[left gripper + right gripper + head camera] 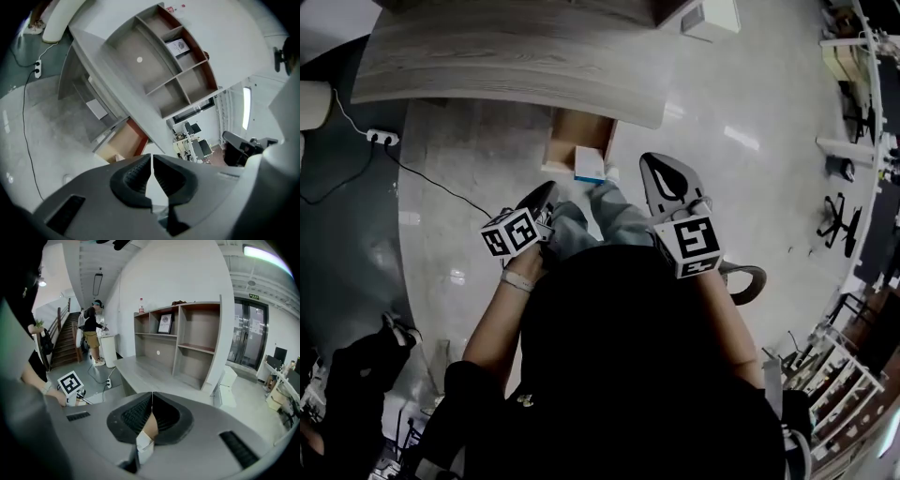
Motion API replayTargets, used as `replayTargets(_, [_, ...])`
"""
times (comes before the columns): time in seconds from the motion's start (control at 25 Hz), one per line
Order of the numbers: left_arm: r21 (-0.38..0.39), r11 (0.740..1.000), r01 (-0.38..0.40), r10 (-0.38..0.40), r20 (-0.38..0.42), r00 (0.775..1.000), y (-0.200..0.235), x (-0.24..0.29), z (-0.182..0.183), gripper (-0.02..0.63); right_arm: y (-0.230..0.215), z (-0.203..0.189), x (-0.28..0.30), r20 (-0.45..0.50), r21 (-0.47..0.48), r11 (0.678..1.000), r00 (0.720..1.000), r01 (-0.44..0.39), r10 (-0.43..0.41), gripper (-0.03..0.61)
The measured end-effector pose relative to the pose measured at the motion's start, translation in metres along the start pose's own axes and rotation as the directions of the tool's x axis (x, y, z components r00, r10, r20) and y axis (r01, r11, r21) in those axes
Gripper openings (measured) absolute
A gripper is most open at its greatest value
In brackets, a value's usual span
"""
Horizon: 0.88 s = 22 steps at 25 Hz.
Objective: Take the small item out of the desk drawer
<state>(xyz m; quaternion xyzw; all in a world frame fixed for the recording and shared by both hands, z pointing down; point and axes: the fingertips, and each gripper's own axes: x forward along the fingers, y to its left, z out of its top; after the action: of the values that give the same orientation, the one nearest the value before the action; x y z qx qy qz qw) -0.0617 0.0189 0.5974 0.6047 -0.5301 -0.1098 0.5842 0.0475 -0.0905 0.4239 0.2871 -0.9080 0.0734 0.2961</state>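
Desk: grey wood-grain top (506,56) across the far side of the head view.
Drawer: pulled out from under the desk's near edge (579,139), tan inside.
Small box: blue and white (591,167), lying at the near end of the open drawer, toward its right corner. Neither gripper touches it.
Left gripper: jaws pressed together (152,157), tips meeting, nothing between them. It sits to the left of the drawer and nearer than it, beside the person's knee. Its own view shows the drawer ahead, tilted.
Right gripper: jaws narrow (152,394), tips meeting. A tan and white sliver shows in the slit behind the tips; I cannot tell what it is. In the head view this gripper is to the right of the small box, near it but apart.
Marker cubes: one on the left gripper (511,232) and one on the right gripper (689,246), both near the person's body.
Knee: in jeans (600,217), between the two grippers, just near of the drawer.
Shelf unit: stands beyond the desk (187,338), with a framed picture (165,323) in an upper compartment and a bottle (141,305) on top.
Power strip: white (382,137), on the floor left of the desk, with a dark cable trailing from it.
Bystander: stands far left (91,326), beside a staircase (61,341).
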Motion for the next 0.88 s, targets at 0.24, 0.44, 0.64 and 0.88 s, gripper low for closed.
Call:
replayTargets(0.24, [-0.140, 0.989, -0.056, 0.044, -0.088, 0.995, 0.038, 0.041, -0.033, 0.006, -0.020, -0.023, -0.007, -0.050, 0.004, 1.000, 0.999, 0.019, -0.019, -0.003])
replayTargets(0.44, [-0.213, 0.973, -0.086, 0.052, -0.159, 0.986, 0.053, 0.068, -0.058, 0.011, -0.040, -0.037, -0.020, -0.081, 0.003, 0.997, 0.994, 0.071, -0.071, -0.003])
replayTargets(0.64, [-0.242, 0.964, -0.110, 0.048, -0.249, 0.967, 0.064, 0.094, -0.082, 0.107, -0.058, -0.058, -0.032, -0.126, 0.033, 0.994, 0.987, 0.107, -0.102, -0.003])
replayTargets(0.88, [-0.285, 0.945, -0.158, 0.076, -0.281, 0.957, 0.077, 0.120, -0.098, 0.202, -0.081, -0.078, -0.046, -0.174, 0.064, 0.985, 0.974, 0.158, -0.145, -0.003])
